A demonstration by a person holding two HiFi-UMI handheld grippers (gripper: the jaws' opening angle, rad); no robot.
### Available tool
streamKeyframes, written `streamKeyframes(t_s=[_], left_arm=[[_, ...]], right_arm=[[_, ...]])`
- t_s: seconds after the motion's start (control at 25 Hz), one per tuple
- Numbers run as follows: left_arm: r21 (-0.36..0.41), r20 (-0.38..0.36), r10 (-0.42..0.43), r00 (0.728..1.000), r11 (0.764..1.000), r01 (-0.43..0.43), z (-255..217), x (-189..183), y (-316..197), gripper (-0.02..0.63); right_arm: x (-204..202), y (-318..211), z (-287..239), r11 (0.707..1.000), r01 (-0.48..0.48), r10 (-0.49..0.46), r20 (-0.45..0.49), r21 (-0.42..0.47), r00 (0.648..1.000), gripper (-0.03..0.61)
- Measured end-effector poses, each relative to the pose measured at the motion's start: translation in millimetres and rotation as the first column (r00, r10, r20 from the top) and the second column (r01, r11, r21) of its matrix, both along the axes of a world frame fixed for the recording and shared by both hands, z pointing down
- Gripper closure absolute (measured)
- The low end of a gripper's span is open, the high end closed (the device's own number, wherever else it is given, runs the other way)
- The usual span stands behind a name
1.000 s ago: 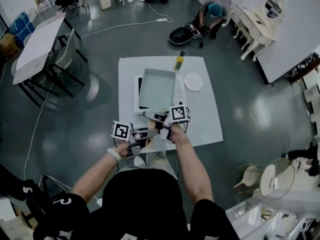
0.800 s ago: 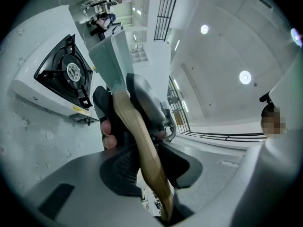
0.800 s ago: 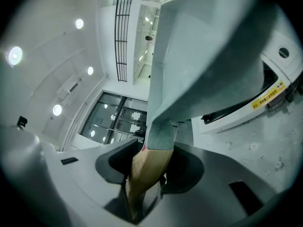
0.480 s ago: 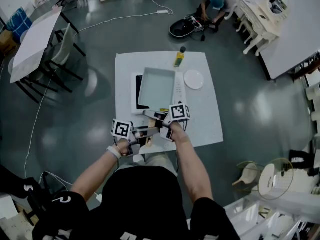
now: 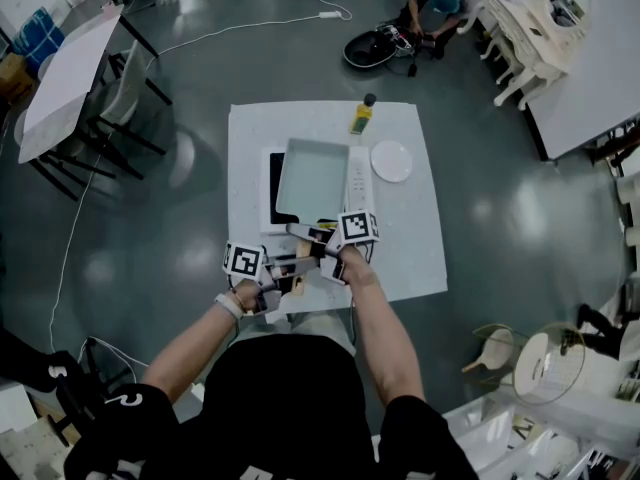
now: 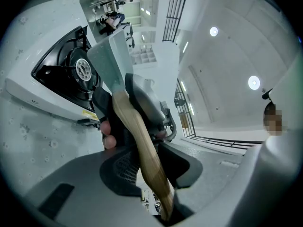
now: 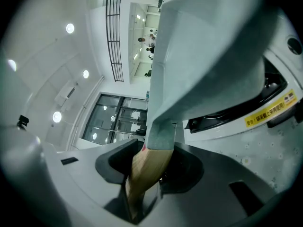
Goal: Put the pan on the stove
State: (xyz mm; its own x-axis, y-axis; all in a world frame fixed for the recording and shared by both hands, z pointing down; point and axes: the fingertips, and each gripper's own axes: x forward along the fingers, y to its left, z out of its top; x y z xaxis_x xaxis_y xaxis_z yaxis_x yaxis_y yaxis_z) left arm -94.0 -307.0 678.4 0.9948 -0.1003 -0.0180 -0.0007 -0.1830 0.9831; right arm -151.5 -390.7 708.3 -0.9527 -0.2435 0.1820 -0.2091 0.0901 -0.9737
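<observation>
Person from above: black short-sleeved top [image 5: 290,398], with a white curled mark [image 5: 125,403] on the left sleeve and a white band [image 5: 228,308] round the left wrist. Left gripper [image 5: 298,268] and right gripper [image 5: 303,234]: grey bodies, each carrying a white cube printed with black square markers (left cube [image 5: 243,261], right cube [image 5: 357,227]). In the gripper views each body is a matt grey moulding round a dark hollow. The left one has a fine mesh patch [image 6: 124,167], and each has a small dark rectangular slot [image 7: 69,161] on its flank.
</observation>
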Motion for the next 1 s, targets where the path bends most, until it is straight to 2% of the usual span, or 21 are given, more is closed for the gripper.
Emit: streamKeyframes(t_s=[0.12,0.28,0.36,0.6,0.72,0.84,1.0], left_arm=[[-0.017,-0.023,-0.008,1.0,1.0,0.008,3,2,-4,0.511],[0.005,0.036,-0.011,0.999,1.0,0.011,22,1,-12,0.511],[0.004,0.041,-0.015,0.999,1.0,0.015,26,1,-16,0.511],[-0.03,0.093,-0.028,0.995,0.999,0.031,44,-3,-24,0.511],[-0.065,0.054,-0.038,0.998,0.997,0.042,45,3,-25,0.511],[-0.07,0.101,-0.042,0.994,0.996,0.049,57,0,-25,0.511],[-0.134,0.056,-0.061,0.997,0.989,0.068,57,3,-22,0.511]], right_arm=[[0,-4,11,1.0,0.01,-0.011,-0.006,-0.009,1.0,0.431],[-1,-8,22,0.999,0.024,-0.024,0.013,-0.024,1.0,0.43],[-2,-12,26,0.999,0.027,-0.027,0.019,-0.027,0.999,0.43],[-4,-21,41,0.999,0.037,-0.036,0.03,-0.028,0.999,0.43],[-2,-23,48,0.999,0.042,-0.041,0.038,-0.022,0.998,0.428],[-1,-23,55,0.998,0.047,-0.046,0.034,-0.029,0.998,0.43],[-1,-23,60,0.998,0.052,-0.051,0.025,-0.034,0.998,0.429]])
